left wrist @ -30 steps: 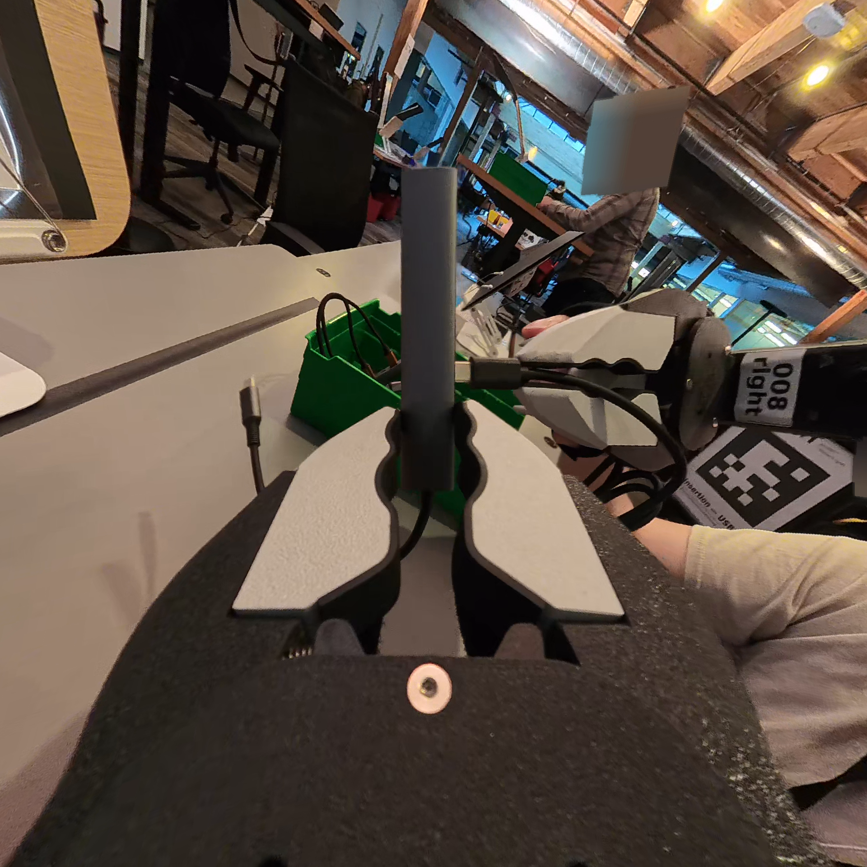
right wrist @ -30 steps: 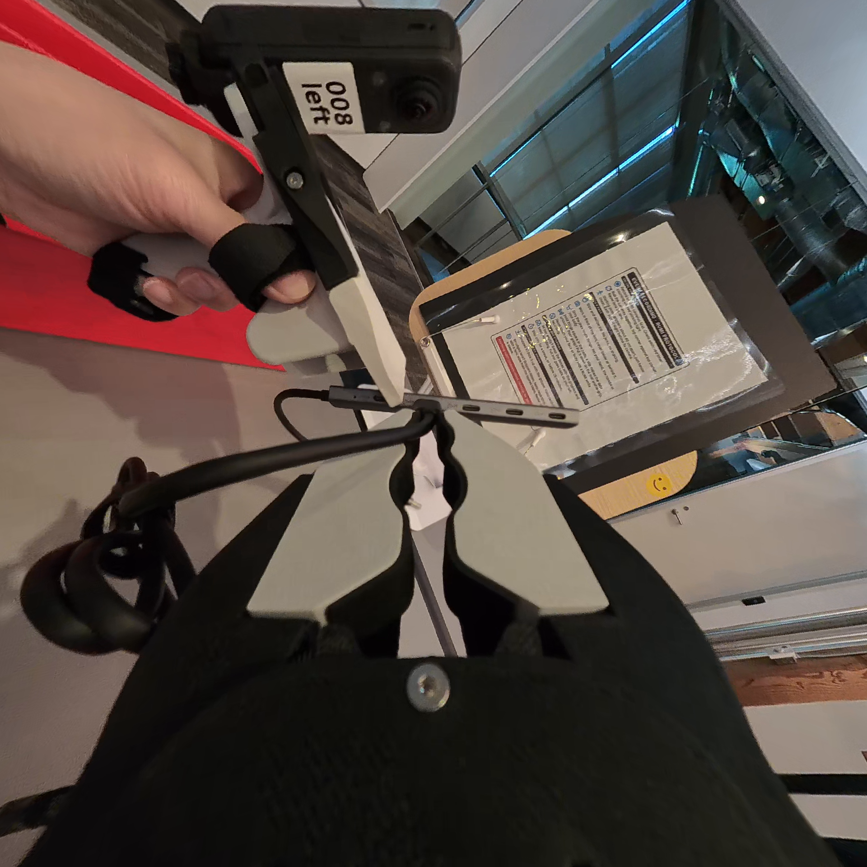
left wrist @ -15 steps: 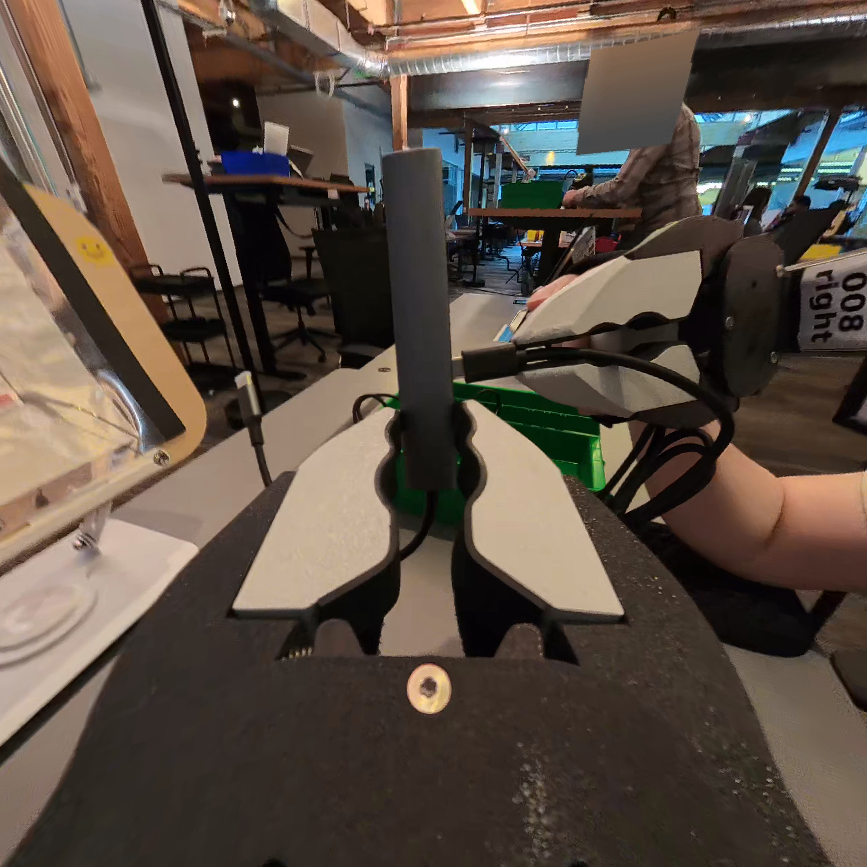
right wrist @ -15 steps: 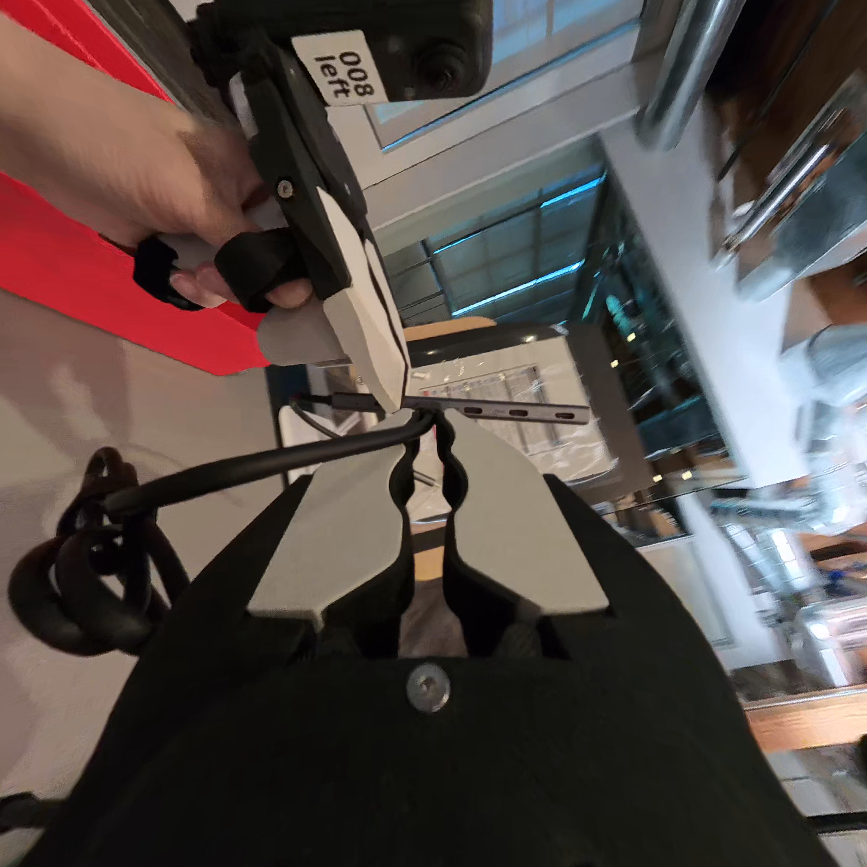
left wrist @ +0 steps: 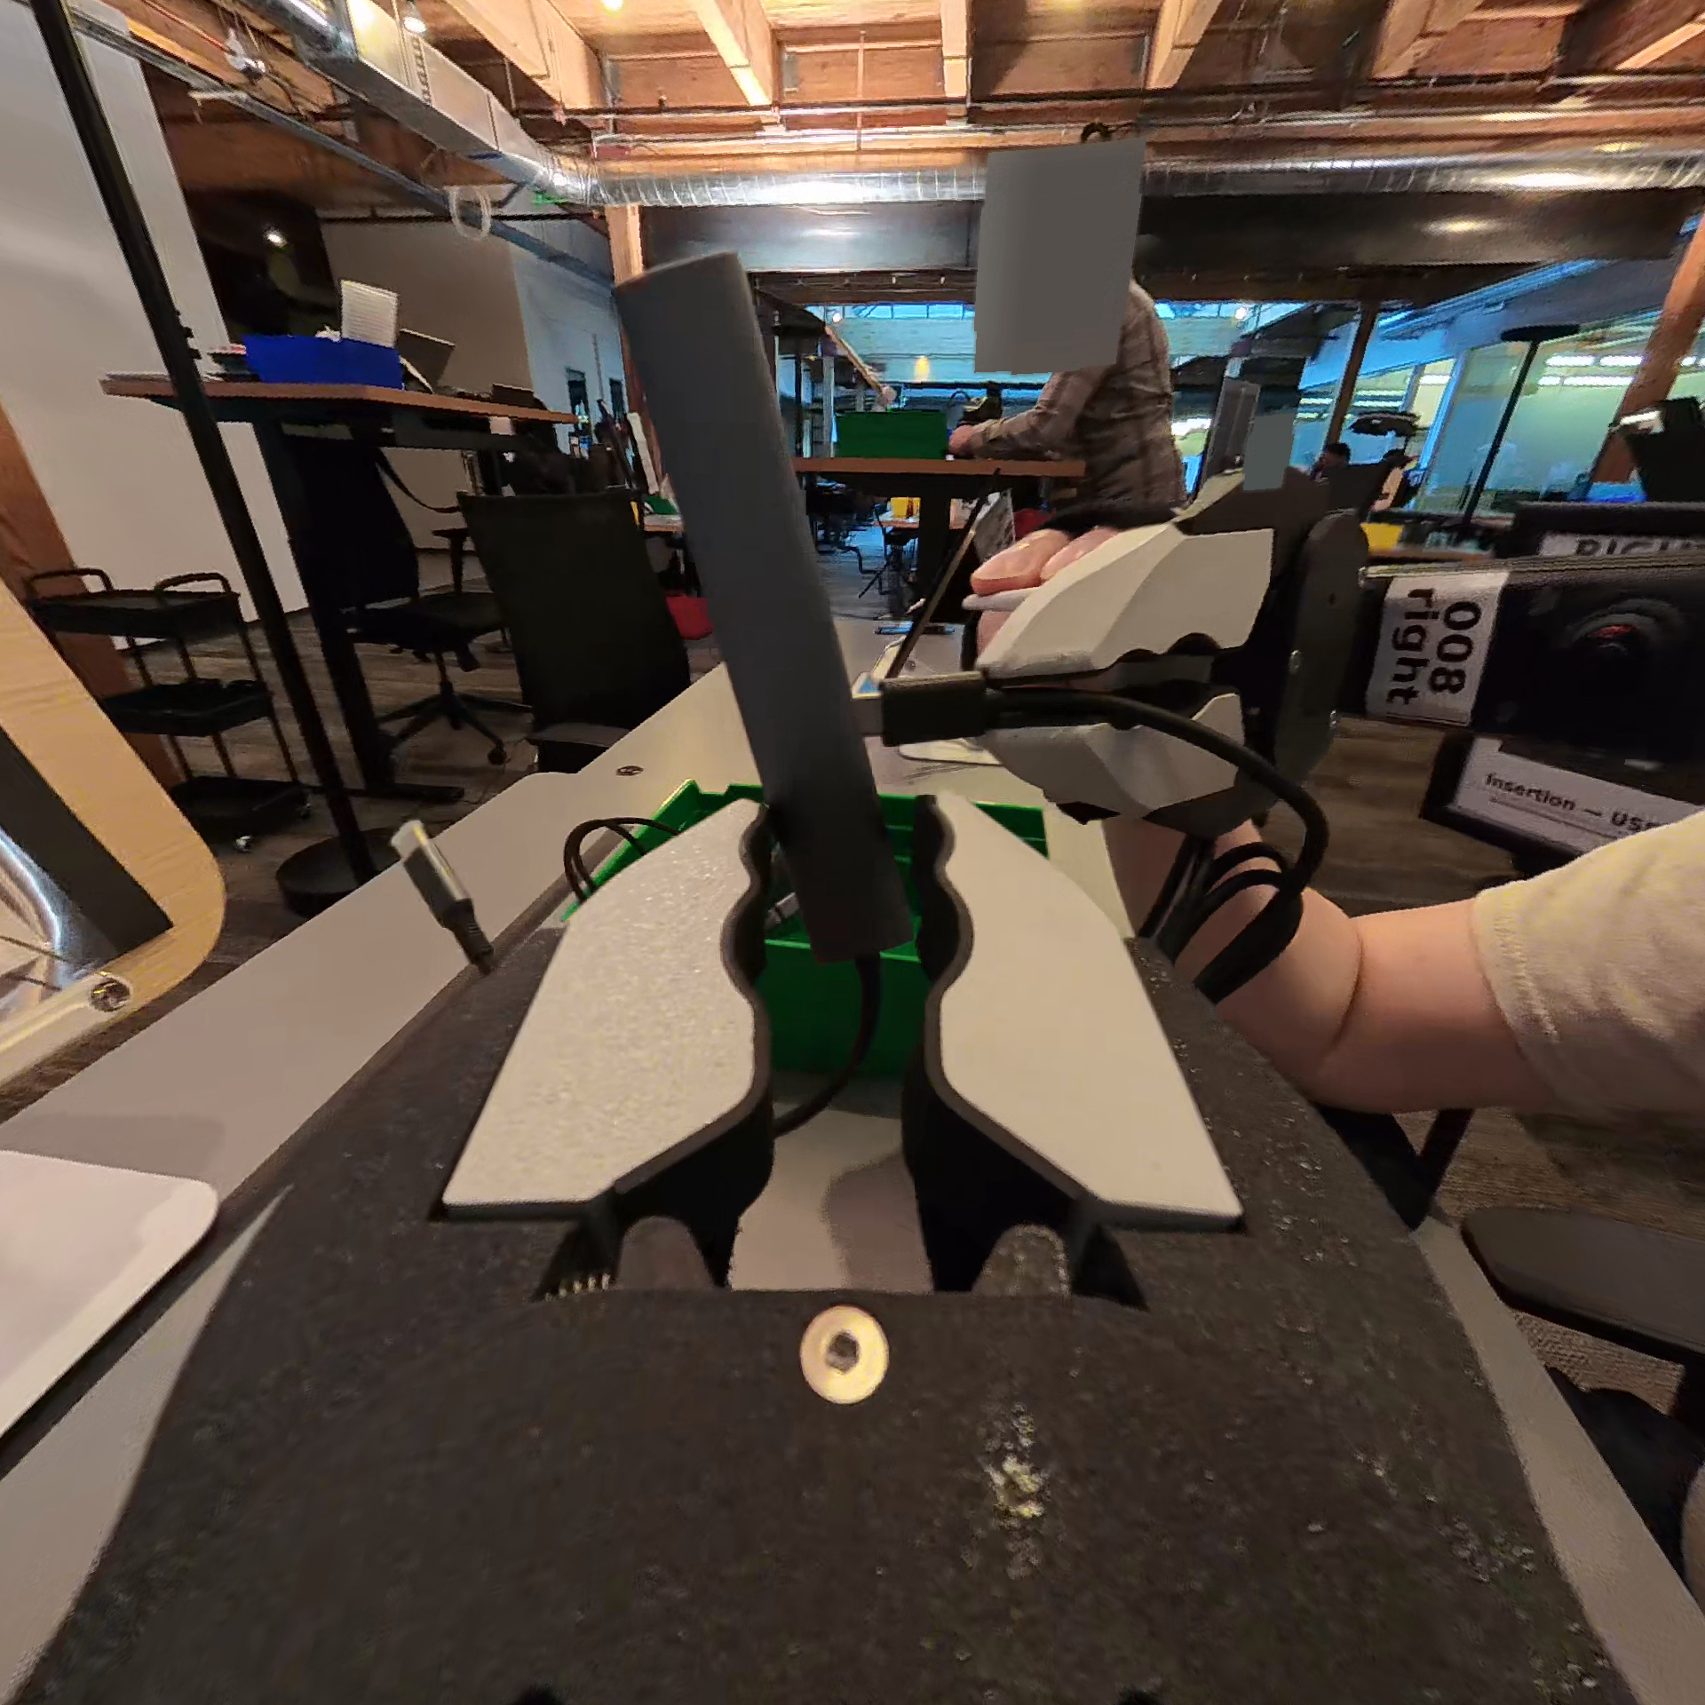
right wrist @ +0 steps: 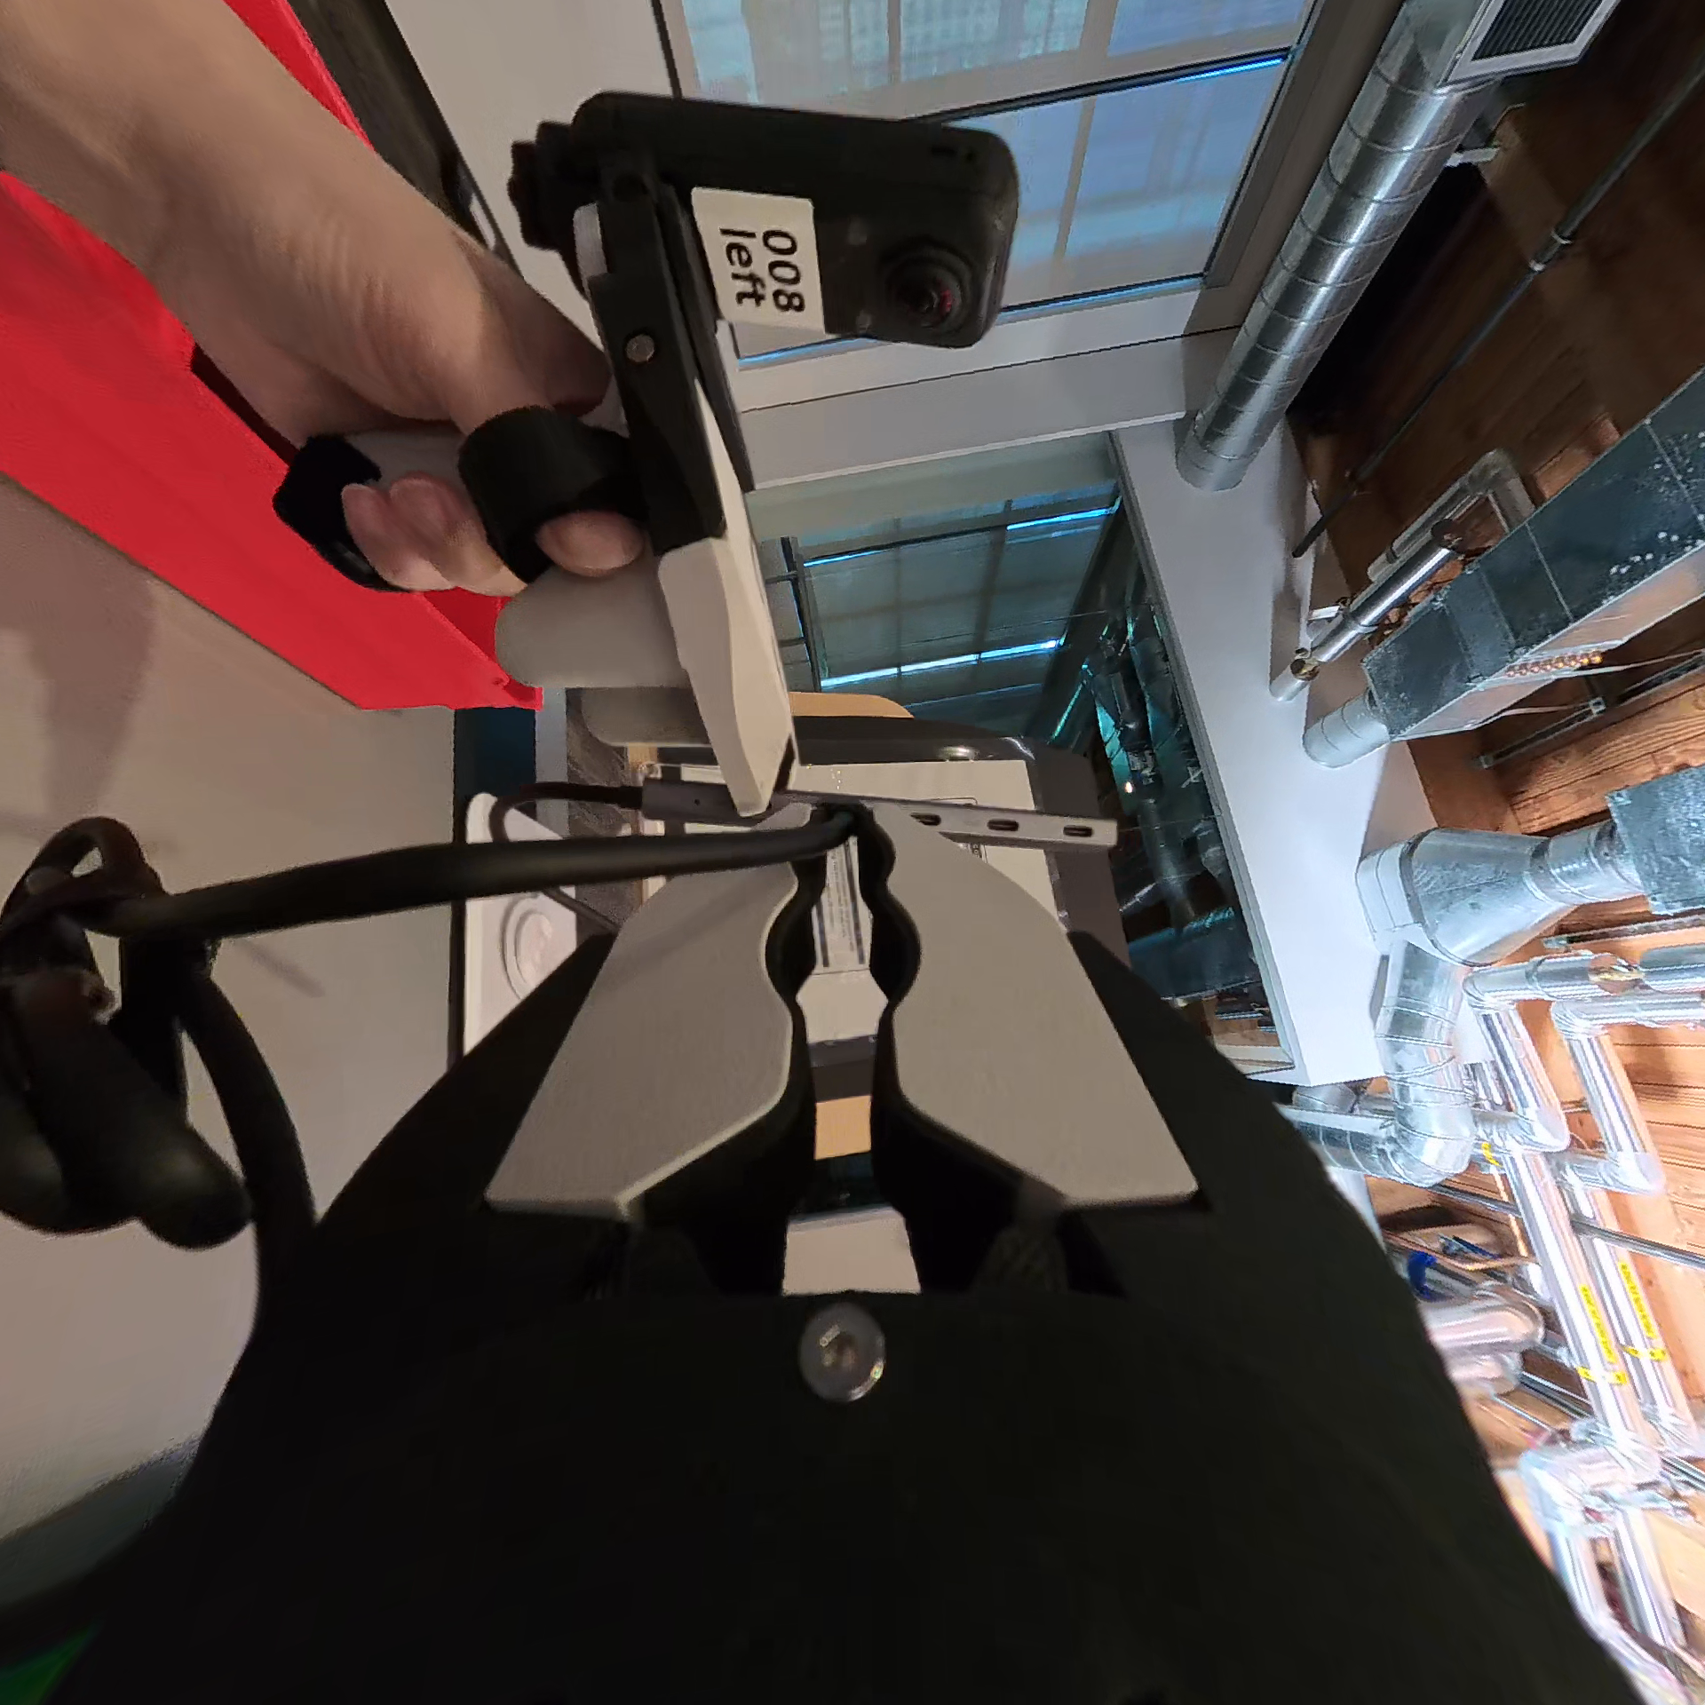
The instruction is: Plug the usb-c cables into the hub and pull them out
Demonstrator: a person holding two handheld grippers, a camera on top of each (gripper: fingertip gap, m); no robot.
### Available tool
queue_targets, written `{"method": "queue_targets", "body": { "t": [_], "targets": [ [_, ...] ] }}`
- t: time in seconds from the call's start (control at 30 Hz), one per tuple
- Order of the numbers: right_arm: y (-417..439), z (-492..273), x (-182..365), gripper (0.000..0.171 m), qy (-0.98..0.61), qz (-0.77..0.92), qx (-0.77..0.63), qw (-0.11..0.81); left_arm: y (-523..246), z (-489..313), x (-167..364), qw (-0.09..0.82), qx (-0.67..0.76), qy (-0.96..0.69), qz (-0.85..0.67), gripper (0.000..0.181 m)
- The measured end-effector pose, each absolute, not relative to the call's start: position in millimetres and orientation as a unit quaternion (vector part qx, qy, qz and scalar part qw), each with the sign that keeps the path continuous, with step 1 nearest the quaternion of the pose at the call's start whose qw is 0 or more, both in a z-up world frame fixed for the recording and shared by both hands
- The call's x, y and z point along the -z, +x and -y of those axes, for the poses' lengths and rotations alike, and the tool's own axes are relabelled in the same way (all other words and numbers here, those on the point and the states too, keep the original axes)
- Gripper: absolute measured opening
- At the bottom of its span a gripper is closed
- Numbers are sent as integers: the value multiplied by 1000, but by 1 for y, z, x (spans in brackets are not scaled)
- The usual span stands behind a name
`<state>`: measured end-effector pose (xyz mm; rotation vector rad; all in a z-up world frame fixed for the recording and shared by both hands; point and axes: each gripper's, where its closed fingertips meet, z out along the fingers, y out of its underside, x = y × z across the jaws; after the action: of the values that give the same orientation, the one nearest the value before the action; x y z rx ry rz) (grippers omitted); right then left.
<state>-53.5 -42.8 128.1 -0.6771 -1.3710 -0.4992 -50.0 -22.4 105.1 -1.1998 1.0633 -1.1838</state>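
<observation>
The grey hub point(left wrist: 738, 554) stands between the fingers of my left gripper point(left wrist: 844, 821). Its jaws are apart, with gaps on both sides of the hub's lower end, and the hub leans to the left. My right gripper point(left wrist: 992, 706) is shut on the black USB-C plug point(left wrist: 932, 706), which sits in the hub's right side. In the right wrist view my right gripper point(right wrist: 835, 830) pinches that plug, its black cable point(right wrist: 461, 872) runs left, and the hub point(right wrist: 1015, 823) lies crosswise with several free ports. The left gripper point(right wrist: 757, 784) comes in from above.
A green bin point(left wrist: 830, 1015) sits on the grey table point(left wrist: 277, 1033) right behind the hub. The hub's own silver plug point(left wrist: 434, 886) sticks up at left. A sign stand with a white base point(left wrist: 83, 1264) is far left. Coiled black cable point(left wrist: 1227, 913) hangs at the wrist. Less than 4 cm separates the two grippers' tips.
My left gripper's jaws have opened around the hub, which now leans left instead of standing straight. The right gripper still holds the plug in the hub. Both views have swung.
</observation>
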Motion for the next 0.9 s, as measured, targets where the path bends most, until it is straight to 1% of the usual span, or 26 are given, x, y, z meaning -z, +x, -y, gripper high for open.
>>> {"method": "queue_targets", "body": {
  "t": [0.1,0.17,0.4,0.6,0.9],
  "targets": [
    [-53,44,-126,7,-304,619,202,695,-49,21,-103,543,504,-505,-442,24],
    [-53,43,-124,7,-310,624,192,691,-47,20,-100,546,492,-509,-448,24],
    [-50,43,-118,7,-325,637,155,681,-47,19,-92,590,380,-513,-494,23],
    [-51,45,-116,7,-334,644,145,673,-46,20,-89,596,338,-521,-509,24],
    [-43,44,-112,7,-355,655,115,657,-42,24,-82,578,328,-534,-523,24]
  ]
}}
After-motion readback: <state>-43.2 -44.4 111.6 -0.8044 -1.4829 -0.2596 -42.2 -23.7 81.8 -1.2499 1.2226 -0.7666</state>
